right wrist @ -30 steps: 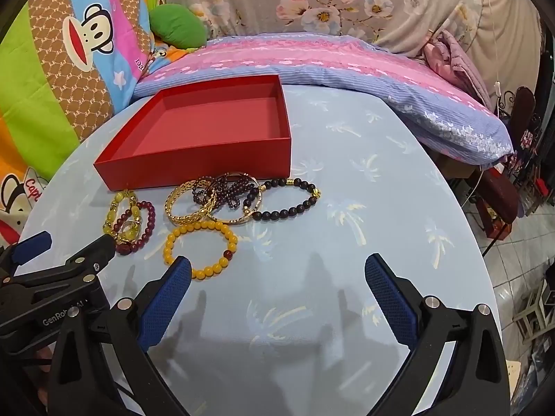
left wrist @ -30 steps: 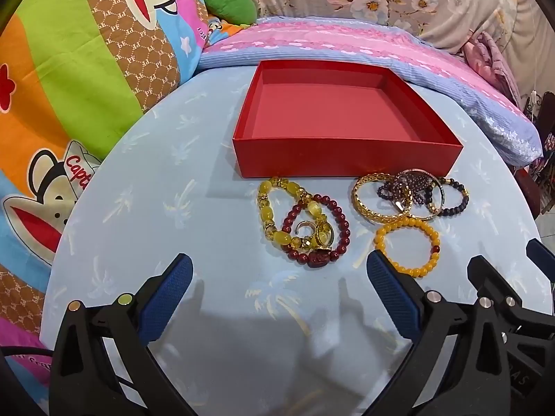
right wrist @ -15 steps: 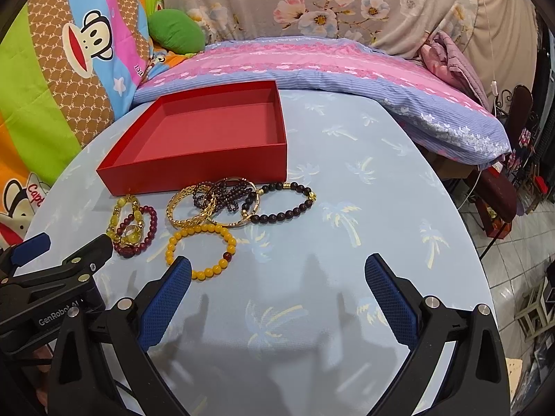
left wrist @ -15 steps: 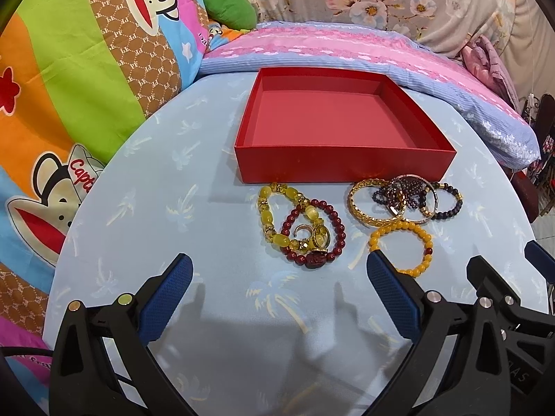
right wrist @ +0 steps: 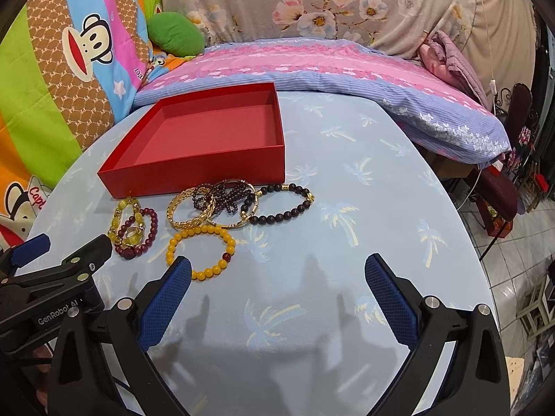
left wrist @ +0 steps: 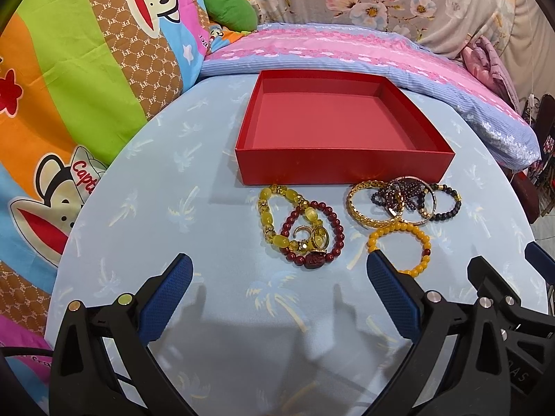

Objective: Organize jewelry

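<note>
A: Where is the jewelry?

B: All of it lies on the blue cloth (left wrist: 145,187), just in front of the red box (left wrist: 343,170). Nearest the box's front wall, toward its right corner, a gold bangle (left wrist: 367,208), a thin hoop (left wrist: 414,201), a tangle of dark purple beads (left wrist: 399,194) and a black bead bracelet (right wrist: 288,208) overlap in one heap.

A: And the rest?

B: Before the box's left half a yellow stone bracelet (left wrist: 269,215) and a dark red bead bracelet (left wrist: 312,234) overlap, with two gold rings (left wrist: 310,237) inside the red loop. An orange bead bracelet (left wrist: 399,246) lies alone, just in front of the heap.

A: So how much is done?

B: Nothing, I'd say. The box holds no piece; every bracelet and ring is left to move.

A: The claws?

B: The left gripper (left wrist: 277,294) is spread wide and empty, short of the red and yellow pair. The right gripper (right wrist: 277,294) is also spread wide, holding nothing; its left pad (right wrist: 166,298) sits just by the orange bracelet. Beyond the box are pillows (right wrist: 312,66).
</note>
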`<state>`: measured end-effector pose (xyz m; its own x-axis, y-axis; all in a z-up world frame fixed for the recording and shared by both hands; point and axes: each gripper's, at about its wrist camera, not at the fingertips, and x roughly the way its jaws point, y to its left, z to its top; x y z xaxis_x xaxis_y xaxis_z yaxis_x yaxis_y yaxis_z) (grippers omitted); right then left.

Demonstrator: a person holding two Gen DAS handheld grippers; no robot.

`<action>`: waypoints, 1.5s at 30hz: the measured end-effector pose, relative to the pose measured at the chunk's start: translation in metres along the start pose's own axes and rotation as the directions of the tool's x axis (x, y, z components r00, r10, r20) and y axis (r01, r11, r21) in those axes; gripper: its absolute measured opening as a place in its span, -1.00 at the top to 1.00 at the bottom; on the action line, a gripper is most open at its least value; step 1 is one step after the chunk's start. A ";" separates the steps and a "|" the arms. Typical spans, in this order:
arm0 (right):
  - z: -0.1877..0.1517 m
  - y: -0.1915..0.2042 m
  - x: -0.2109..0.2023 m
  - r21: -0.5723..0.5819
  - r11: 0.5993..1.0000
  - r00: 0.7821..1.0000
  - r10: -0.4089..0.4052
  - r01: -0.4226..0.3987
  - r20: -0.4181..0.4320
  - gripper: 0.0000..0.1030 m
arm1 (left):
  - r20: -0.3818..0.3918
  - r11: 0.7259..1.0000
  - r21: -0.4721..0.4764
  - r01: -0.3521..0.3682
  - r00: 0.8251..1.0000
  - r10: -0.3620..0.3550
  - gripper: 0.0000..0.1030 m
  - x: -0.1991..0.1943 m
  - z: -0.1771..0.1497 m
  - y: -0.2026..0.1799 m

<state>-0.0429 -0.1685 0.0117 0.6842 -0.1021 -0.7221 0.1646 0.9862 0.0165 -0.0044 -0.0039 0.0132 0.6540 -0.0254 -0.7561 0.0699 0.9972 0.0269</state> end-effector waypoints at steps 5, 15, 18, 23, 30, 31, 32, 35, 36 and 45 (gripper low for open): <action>0.000 0.000 0.000 0.001 1.000 1.000 0.000 0.000 -0.002 -0.87 | 0.001 1.000 -0.001 -0.002 1.000 0.002 -0.86 -0.001 0.000 0.000; -0.001 0.000 0.001 0.002 1.000 1.000 0.003 -0.003 -0.003 -0.87 | 0.000 1.000 -0.001 -0.003 1.000 0.003 -0.86 0.000 0.001 0.002; -0.001 0.000 0.000 0.003 1.000 1.000 0.002 -0.002 -0.003 -0.87 | 0.000 1.000 -0.002 -0.002 1.000 0.002 -0.86 0.000 0.001 0.002; -0.001 0.000 0.000 0.003 1.000 1.000 0.003 -0.003 -0.002 -0.87 | 0.001 1.000 -0.002 -0.002 1.000 0.002 -0.86 -0.001 0.001 0.002; -0.001 0.001 0.000 0.002 1.000 1.000 0.006 -0.006 -0.001 -0.87 | 0.001 1.000 0.000 -0.002 1.000 0.002 -0.86 0.000 0.002 0.002; -0.001 0.001 0.000 0.002 1.000 1.000 0.007 -0.007 -0.002 -0.87 | 0.001 1.000 -0.001 -0.002 1.000 0.002 -0.86 0.000 0.002 0.003; -0.001 0.001 0.001 0.002 1.000 1.000 0.008 -0.008 -0.003 -0.87 | 0.001 1.000 -0.002 -0.001 1.000 0.001 -0.86 0.000 0.002 0.004; -0.001 0.001 0.001 0.003 1.000 1.000 0.008 -0.008 -0.003 -0.87 | -0.001 1.000 -0.002 -0.003 1.000 0.003 -0.86 0.000 0.002 0.003; -0.001 0.002 0.000 0.004 1.000 1.000 0.009 -0.009 -0.002 -0.87 | -0.003 1.000 -0.003 -0.003 1.000 0.003 -0.86 0.000 0.003 0.004; -0.002 0.002 0.001 0.009 1.000 1.000 0.012 -0.012 -0.005 -0.87 | -0.006 1.000 -0.007 -0.007 1.000 0.007 -0.86 0.001 0.002 0.006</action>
<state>-0.0434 -0.1661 0.0096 0.6827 -0.0894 -0.7252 0.1625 0.9862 0.0314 -0.0022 0.0023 0.0138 0.6499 -0.0184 -0.7598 0.0601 0.9978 0.0272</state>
